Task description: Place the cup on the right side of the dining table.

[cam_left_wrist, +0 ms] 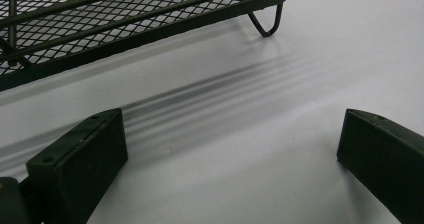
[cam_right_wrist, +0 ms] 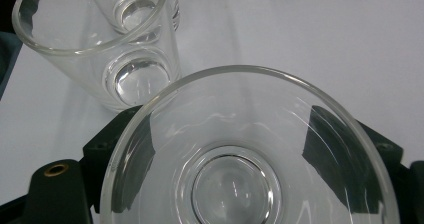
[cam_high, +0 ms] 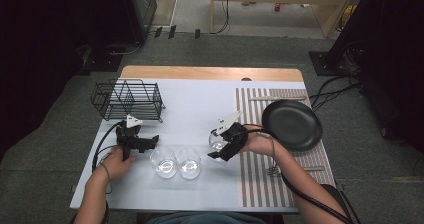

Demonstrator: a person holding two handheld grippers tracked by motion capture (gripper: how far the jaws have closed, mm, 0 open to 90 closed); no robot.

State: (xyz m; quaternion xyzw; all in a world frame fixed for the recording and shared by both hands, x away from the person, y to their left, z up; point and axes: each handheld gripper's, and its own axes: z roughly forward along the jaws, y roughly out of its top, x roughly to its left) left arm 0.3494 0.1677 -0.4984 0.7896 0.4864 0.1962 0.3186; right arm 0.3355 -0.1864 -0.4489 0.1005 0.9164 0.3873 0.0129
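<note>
High view: the right gripper [cam_high: 220,143], at centre frame, has a clear glass [cam_high: 218,141] between its jaws, close beside the left edge of the striped mat [cam_high: 260,179]. In the right gripper view the glass [cam_right_wrist: 250,154] takes up the lower centre of the frame, a black jaw against each side of it; whether it is lifted or resting on the table cannot be told. Two more glasses [cam_high: 164,162] [cam_high: 189,163] stand side by side on the white table [cam_high: 200,109], lower centre. The left gripper [cam_high: 150,143], at left, rests just below the wire rack [cam_high: 129,100]; in the left gripper view its jaws stand wide apart with nothing between them. A black pan [cam_high: 292,124] lies on the mat at right.
</note>
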